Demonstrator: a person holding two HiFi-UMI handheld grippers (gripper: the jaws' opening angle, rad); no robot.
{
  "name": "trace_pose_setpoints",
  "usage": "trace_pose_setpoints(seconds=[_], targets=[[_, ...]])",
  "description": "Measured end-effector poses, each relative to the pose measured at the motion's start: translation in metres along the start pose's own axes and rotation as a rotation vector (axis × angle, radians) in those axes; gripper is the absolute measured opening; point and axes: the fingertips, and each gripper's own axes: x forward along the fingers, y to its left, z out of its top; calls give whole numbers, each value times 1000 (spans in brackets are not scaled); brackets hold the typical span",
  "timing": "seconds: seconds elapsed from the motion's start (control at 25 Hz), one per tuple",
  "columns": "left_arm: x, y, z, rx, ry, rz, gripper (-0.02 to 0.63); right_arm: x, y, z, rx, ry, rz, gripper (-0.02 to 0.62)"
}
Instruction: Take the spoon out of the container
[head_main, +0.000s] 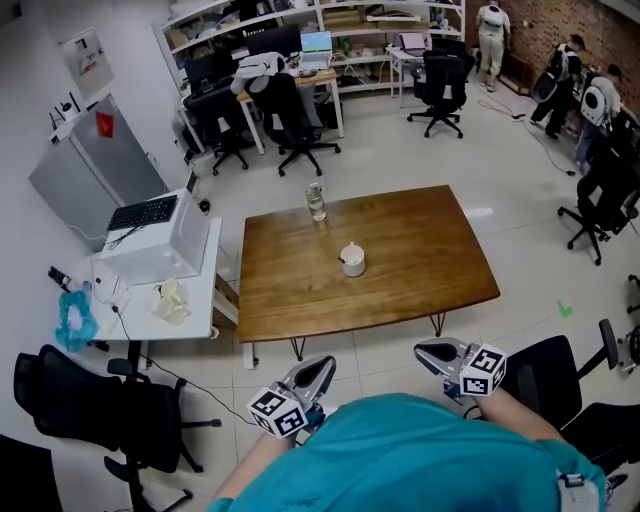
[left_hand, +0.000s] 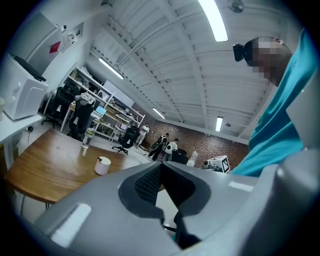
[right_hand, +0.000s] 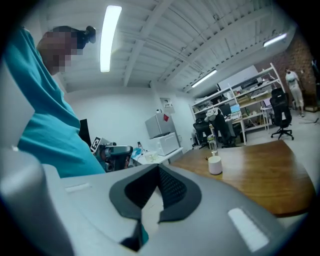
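**Wood table, one white cup, and both grippers are nowhere near it yet**

Wooden table (head_main: 420, 250) sits mid-frame in the head view. The white container (head_main: 352, 260) is about dead centre on it. A clear water bottle (head_main: 316, 201) stands just above it in the picture, near the far edge. The spoon should be in that container, but it's too small to make out properly. A little pale stub at the rim might be the handle.

Left gripper (head_main: 325, 362) and right gripper (head_main: 422, 350) are both down at the bottom of the frame, close to the person's teal shirt and short of the table's near edge. Each gripper's own view shows its jaws pressed together with nothing between them. So I'd say the job hasn't really started.

What I'd worry about from here:
- The jaws have to open before they reach the rim, or they'll just shove the cup.
- The cup looks light, so pulling the spoon one-handed could tip or drag it. The other gripper should probably steady it.
- That handle is a thin target, so a pinch could easily slip off.
- Overreaching could knock the bottle over.
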Motion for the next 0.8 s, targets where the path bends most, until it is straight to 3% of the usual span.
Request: trace_pose_setpoints(seconds=[0.2,0.36,0.52,0.8], targets=[[-8,102,25,22,60,-47,0,93,-33,19,4,23,-59,2],[14,163,28,-14,80,-19,0,131,-64,21,32,39,-61,2],[56,197,21,-39,107,35,0,133,-114,21,44,48,-42,2],[180,230,13,-124,164,199,16,93,-231,57,35,13,100,2]])
